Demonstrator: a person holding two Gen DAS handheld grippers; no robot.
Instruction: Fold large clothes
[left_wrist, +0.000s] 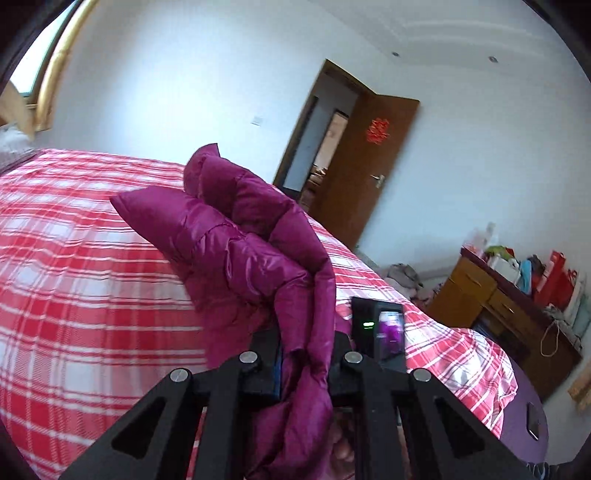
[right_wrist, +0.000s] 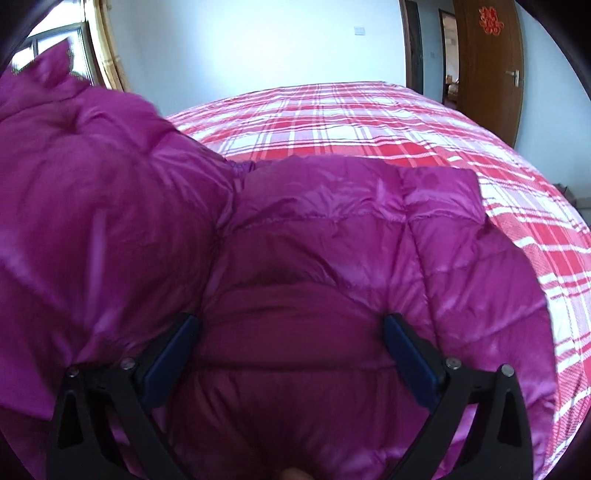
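A puffy magenta quilted jacket (left_wrist: 236, 236) is lifted off the bed, and my left gripper (left_wrist: 306, 354) is shut on a bunched fold of it. The cloth runs up from the jaws, with a sleeve end sticking out to the left. In the right wrist view the same jacket (right_wrist: 332, 221) fills most of the frame, its left part raised and blurred. My right gripper (right_wrist: 293, 354) is open and low over the jacket's body. Its blue pads (right_wrist: 177, 354) stand wide apart, with the padded cloth bulging between them.
The bed has a red and white plaid cover (left_wrist: 74, 277). A brown door (left_wrist: 369, 166) stands open behind it. A wooden desk (left_wrist: 498, 302) piled with bags is at the right. A black device with a green light (left_wrist: 380, 332) is just past my left fingers. A window (right_wrist: 55, 48) is at the far left.
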